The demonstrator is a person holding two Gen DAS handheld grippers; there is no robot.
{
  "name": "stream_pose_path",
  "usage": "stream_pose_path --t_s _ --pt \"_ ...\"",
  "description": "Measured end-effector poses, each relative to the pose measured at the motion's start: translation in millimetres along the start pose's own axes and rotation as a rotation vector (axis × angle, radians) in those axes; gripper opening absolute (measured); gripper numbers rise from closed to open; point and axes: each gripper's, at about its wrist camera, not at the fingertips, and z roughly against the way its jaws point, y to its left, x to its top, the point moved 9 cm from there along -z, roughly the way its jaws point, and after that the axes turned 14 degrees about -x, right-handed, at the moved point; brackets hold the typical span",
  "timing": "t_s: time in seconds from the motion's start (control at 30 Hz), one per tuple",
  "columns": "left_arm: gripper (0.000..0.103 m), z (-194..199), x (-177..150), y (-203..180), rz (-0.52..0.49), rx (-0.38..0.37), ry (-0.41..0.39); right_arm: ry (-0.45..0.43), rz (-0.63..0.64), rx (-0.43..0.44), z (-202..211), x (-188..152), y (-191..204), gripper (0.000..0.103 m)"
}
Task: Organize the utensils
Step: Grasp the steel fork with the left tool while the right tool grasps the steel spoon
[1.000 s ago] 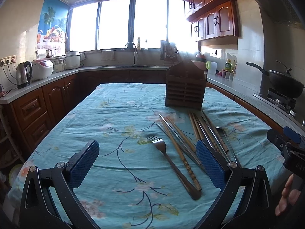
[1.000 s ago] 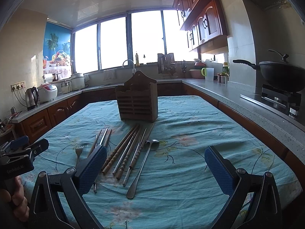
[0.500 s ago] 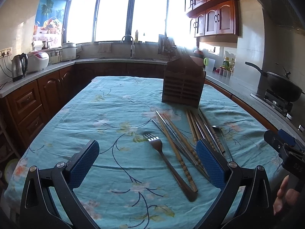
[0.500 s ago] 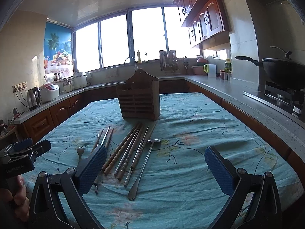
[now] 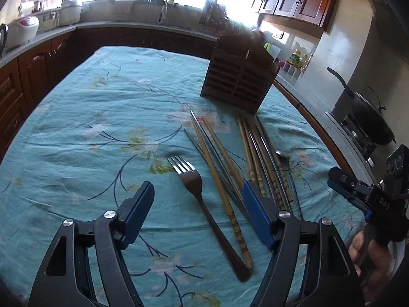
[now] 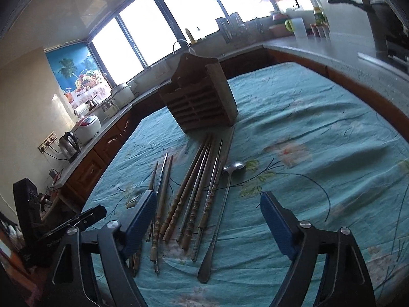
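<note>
Below, a table covered by a teal floral cloth is seen from both wrist views. Left gripper: jaws spread wide, nothing held between the blue pads; it is poised just above the cloth, with the fork lying between its fingers, tines toward the far end of the table. No contact with the fork can be made out. Right gripper: jaws likewise wide apart and empty, held over the near ends of the utensils. A long-handled spoon is noted between its fingers, bowl away from the camera. Just left of the spoon, a loose row of chopsticks, wooden and metal, is laid roughly parallel, some touching or overlapping. A wooden slatted utensil holder stands upright beyond the far tips of the chopsticks, near them; whether any tip touches it cannot be told. Counters, a kettle and a pan are seen around the table.
</note>
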Motion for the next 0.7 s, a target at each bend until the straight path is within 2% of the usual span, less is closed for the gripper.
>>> stream_pose_path --t_s 0.07,0.17,0.33,0.4,0.47,0.53,0.6,0.7 --pt "0.058 -11.9 -1.5 6.1 0.047 -0.039 0.044 0.053 -0.021 0.008 -12.8 0.2 -3.8 0.066" --pt "0.051 -23.4 -2.3 13.6 0.114 -0.084 0.090 0.115 -0.036 0.028 -30.4 0.9 -4.4 0.053" --pt "0.037 -35.6 -3.3 20.5 0.194 -0.145 0.132 0.204 -0.039 0.063 -54.5 -0.4 -1.3 0.046" --pt "0.027 -40.8 -5.1 23.1 0.207 -0.155 0.149 0.243 -0.051 0.066 -64.4 -2.0 -3.2 0.041" --pt "0.022 -43.1 -5.8 24.2 0.213 -0.164 0.156 0.268 -0.057 0.065 -71.9 -2.5 -4.7 0.037" --pt "0.022 -45.4 -4.3 24.9 0.212 -0.168 0.160 0.282 -0.072 0.080 -77.3 -2.1 -5.2 0.033" --pt "0.016 -49.2 -2.4 26.9 0.209 -0.172 0.167 0.286 -0.077 0.083 -82.0 0.7 -6.2 0.029" --pt "0.008 -54.7 -1.3 26.9 0.213 -0.200 0.173 0.300 -0.077 0.082 -89.6 2.0 -7.4 0.012"
